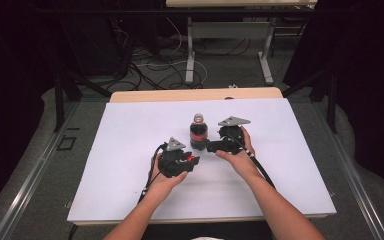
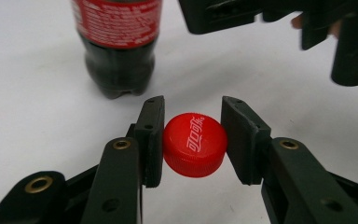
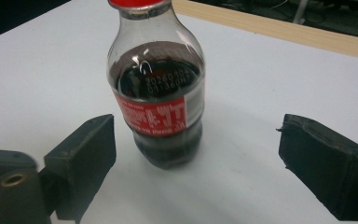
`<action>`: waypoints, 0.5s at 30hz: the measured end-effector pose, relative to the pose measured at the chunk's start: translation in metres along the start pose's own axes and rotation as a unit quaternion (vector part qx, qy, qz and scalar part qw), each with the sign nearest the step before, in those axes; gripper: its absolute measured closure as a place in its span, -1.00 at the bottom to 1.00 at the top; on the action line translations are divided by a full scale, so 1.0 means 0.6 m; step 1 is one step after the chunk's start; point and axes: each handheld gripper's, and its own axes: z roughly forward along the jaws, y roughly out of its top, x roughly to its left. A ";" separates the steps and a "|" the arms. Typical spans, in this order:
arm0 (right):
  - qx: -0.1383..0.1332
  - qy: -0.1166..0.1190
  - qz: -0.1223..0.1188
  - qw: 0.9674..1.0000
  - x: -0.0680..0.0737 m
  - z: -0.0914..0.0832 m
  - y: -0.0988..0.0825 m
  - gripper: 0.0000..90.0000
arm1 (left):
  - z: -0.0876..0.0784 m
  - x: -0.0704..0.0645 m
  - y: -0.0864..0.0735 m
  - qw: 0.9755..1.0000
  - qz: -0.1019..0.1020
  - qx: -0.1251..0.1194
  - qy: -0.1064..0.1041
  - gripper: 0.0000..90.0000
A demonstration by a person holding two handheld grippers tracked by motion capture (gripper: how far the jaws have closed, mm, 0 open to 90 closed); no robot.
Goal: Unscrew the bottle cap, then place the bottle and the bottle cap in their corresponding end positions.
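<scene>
From the high view, the cola bottle (image 1: 198, 133) stood mid-table between both grippers. In the left gripper view, the left gripper (image 2: 192, 140) pinched the red cap (image 2: 195, 145); it should be set down gently. In the right gripper view, the right gripper (image 3: 196, 163) was spread and clear of the bottle, which should stay undisturbed.

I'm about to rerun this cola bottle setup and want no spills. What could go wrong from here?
1. The bottle stands uncapped and free between the open right tool, touching neither side; a bump from either side could tip it and spill cola on the white table.
2. The left tool pinches the red cap only by its ribbed rim; the round cap could slip out.
3. Both tools work close together beside the bottle and could collide.
</scene>
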 end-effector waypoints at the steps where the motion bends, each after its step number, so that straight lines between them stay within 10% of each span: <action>1: -0.004 -0.004 -0.005 1.000 -0.002 -0.008 -0.003 -0.77 | 0.006 -0.001 -0.003 1.000 0.002 0.001 -0.002 0.36; 15: -0.006 -0.033 -0.010 0.999 -0.038 -0.058 -0.044 -1.00 | 0.060 -0.015 -0.041 0.999 0.042 0.033 -0.004 0.36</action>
